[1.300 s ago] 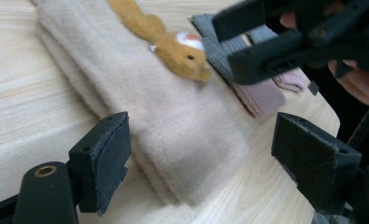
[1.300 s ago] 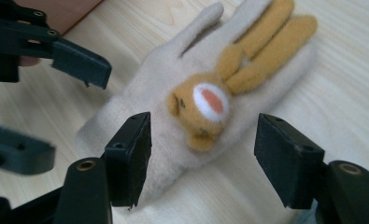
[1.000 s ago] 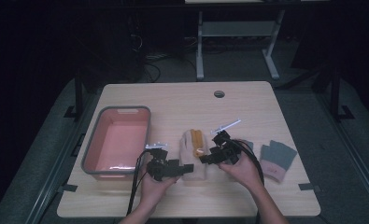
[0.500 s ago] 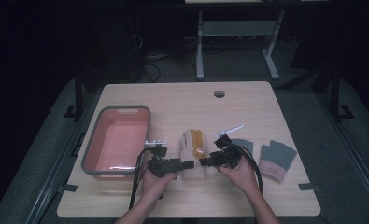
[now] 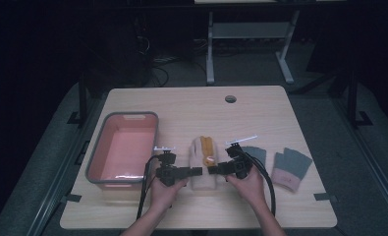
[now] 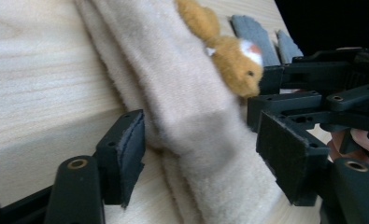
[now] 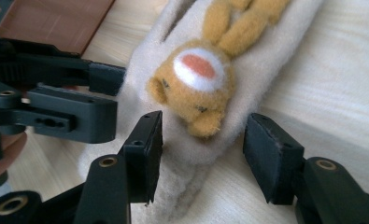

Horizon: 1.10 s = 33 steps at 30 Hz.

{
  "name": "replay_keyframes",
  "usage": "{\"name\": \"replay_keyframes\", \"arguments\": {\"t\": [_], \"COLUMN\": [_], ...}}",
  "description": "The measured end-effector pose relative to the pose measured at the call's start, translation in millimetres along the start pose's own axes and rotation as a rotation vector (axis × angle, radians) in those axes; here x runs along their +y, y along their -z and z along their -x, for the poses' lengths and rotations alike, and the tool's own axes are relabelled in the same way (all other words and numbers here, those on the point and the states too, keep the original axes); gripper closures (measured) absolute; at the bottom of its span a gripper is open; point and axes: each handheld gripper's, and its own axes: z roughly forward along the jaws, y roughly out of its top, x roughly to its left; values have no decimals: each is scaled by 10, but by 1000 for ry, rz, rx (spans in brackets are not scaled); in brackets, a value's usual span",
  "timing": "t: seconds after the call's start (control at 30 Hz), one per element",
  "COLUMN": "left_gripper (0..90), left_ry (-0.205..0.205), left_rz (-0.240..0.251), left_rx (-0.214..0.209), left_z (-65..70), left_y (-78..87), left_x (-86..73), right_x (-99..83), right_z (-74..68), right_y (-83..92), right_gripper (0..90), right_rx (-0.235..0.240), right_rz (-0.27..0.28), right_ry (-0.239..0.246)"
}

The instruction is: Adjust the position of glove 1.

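Dim room, bright tabletop

From the high view the table [image 5: 196, 113] was lit from above while the surrounding room sank into near black; shadows there were soft and short. The two gripper views were brighter and warmer, with soft focus: the cream sock [image 6: 182, 107] blurred close to the lens, the nearest black jaws were smeared, and far corners fell dark.

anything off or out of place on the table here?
Nothing stands out. The cream fleece sock with an orange plush animal lies flat between the left tongs and right tongs, whose jaws have just been closing around it. The grey gloves lie flat; the pink tub stands level.
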Motion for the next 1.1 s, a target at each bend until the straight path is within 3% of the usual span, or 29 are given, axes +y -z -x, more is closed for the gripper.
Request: {"name": "replay_keyframes", "arguments": {"t": [0.17, 0.47, 0.6, 0.7, 1.0, 1.1], "left_gripper": [412, 494, 567, 619, 674, 681], "left_ry": [2, 16, 23, 39, 55, 68], "left_rz": [-21, -36, -51, -55, -61, -57], "left_rx": [9, -12, -20, -26, -50, -57], "left_z": [-14, -20, -29, -51, -90, -99], "left_y": [-31, -74, -94, -101, -131, -138], "left_x": [-6, -5, -4, 4, 20, 20], "right_x": [-52, -117, -133, -148, -137, -127], "right_z": [53, 68, 62, 55, 51, 44], "right_y": [-34, -83, -102, -126, -159, -160], "right_gripper": [478, 536, 570, 621, 692, 729], "right_rx": [26, 52, 56, 77, 92, 89], "right_rz": [10, 29, 41, 42, 44, 41], "right_ry": [-38, -98, -95, -131, -167, -154]}}
